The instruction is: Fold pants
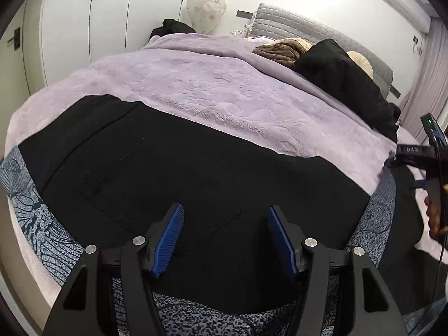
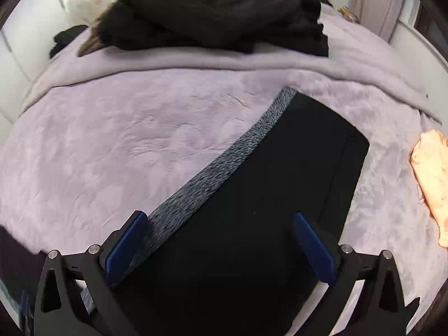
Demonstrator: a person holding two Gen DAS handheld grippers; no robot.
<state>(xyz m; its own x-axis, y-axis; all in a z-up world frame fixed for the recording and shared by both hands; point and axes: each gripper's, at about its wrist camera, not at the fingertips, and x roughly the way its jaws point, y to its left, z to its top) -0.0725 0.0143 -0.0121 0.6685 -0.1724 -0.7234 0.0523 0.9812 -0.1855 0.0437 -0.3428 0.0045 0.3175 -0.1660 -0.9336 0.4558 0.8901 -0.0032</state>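
Note:
Black pants (image 1: 173, 173) lie flat across a blue-grey patterned cloth (image 1: 36, 210) on the lilac bed cover. My left gripper (image 1: 225, 238) is open and empty, its blue pads just above the near edge of the pants. In the right wrist view the pants (image 2: 266, 196) stretch away as a long black panel with a strip of the patterned cloth (image 2: 224, 162) along its left side. My right gripper (image 2: 221, 240) is open wide and empty over the pants. Its body shows at the right edge of the left wrist view (image 1: 428, 162).
A lilac fleece cover (image 1: 224, 84) spreads over the bed. A black garment heap (image 1: 344, 78), a brown blanket (image 1: 282, 49) and cushions lie near the grey headboard. An orange cloth (image 2: 431, 179) lies at the right. White wardrobes (image 1: 112, 14) stand behind.

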